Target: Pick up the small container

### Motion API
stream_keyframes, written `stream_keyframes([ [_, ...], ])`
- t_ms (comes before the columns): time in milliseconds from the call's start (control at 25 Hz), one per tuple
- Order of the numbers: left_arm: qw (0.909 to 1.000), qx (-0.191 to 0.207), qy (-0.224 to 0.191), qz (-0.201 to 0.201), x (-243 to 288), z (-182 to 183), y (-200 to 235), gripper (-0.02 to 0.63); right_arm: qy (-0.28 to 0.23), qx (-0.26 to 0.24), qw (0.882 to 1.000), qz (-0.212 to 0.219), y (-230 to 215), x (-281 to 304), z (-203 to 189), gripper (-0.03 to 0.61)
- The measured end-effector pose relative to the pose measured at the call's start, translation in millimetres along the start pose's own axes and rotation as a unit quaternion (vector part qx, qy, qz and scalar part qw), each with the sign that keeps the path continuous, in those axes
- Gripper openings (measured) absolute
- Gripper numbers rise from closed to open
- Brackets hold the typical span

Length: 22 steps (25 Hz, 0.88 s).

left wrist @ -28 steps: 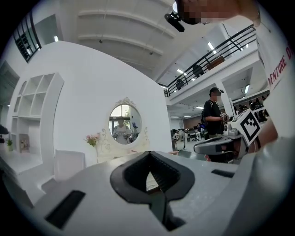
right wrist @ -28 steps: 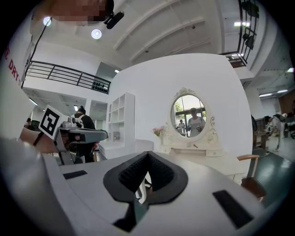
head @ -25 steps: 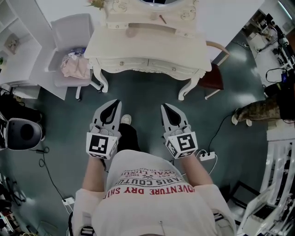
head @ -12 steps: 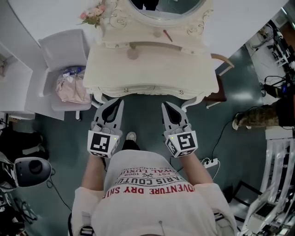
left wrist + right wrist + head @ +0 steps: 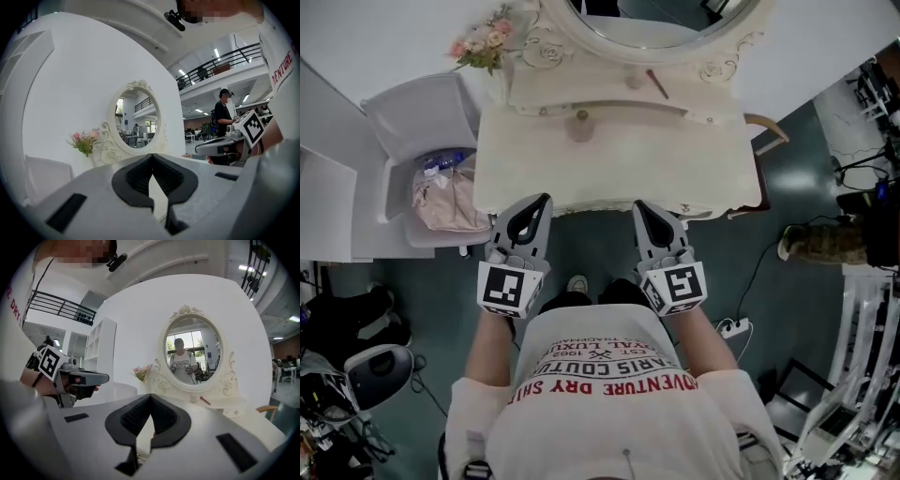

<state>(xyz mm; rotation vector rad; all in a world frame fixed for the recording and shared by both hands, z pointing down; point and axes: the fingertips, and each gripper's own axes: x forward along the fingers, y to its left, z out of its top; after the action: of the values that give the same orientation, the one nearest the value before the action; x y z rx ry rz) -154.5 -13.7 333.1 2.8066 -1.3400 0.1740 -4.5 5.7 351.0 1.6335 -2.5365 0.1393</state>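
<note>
A small pinkish round container point(image 5: 579, 126) stands on the top of the cream dressing table point(image 5: 694, 159), towards the back and left of centre. A smaller pale pot point(image 5: 633, 79) sits on the raised shelf under the oval mirror point(image 5: 661, 23), beside a red stick point(image 5: 657, 83). My left gripper point(image 5: 542, 201) and right gripper point(image 5: 639, 206) are held side by side at the table's front edge, both shut and holding nothing. In the right gripper view the shelf pot point(image 5: 192, 399) and stick point(image 5: 205, 400) show beyond my shut right gripper point(image 5: 151, 397). My left gripper point(image 5: 151, 157) points at the mirror point(image 5: 137, 123).
A bunch of pink flowers point(image 5: 483, 42) stands at the table's back left corner. To the left is a white chair point(image 5: 412, 112) with a pink bag point(image 5: 441, 192) on it. A wooden chair point(image 5: 766, 131) is at the right. Cables and a power strip point(image 5: 733, 328) lie on the floor.
The person has walked forward to the dressing table. Both grippers, still shut, have gone from over the floor to the table's front edge.
</note>
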Motion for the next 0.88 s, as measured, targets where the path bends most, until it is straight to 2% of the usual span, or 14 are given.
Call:
stream_keyframes([
  [240, 0.9998, -0.008, 0.013, 0.01, 55, -13, 23, 0.006, 0.002, 0.004, 1.0, 0.009, -35, 56, -3, -0.002],
  [520, 0.9989, -0.022, 0.025, 0.032, 138, -26, 50, 0.006, 0.012, -0.002, 0.999, 0.046, -95, 131, -6, -0.002],
  [880, 0.9949, -0.074, 0.038, 0.057, 219, -71, 78, 0.008, 0.038, -0.008, 0.995, 0.096, -148, 199, -28, -0.002],
])
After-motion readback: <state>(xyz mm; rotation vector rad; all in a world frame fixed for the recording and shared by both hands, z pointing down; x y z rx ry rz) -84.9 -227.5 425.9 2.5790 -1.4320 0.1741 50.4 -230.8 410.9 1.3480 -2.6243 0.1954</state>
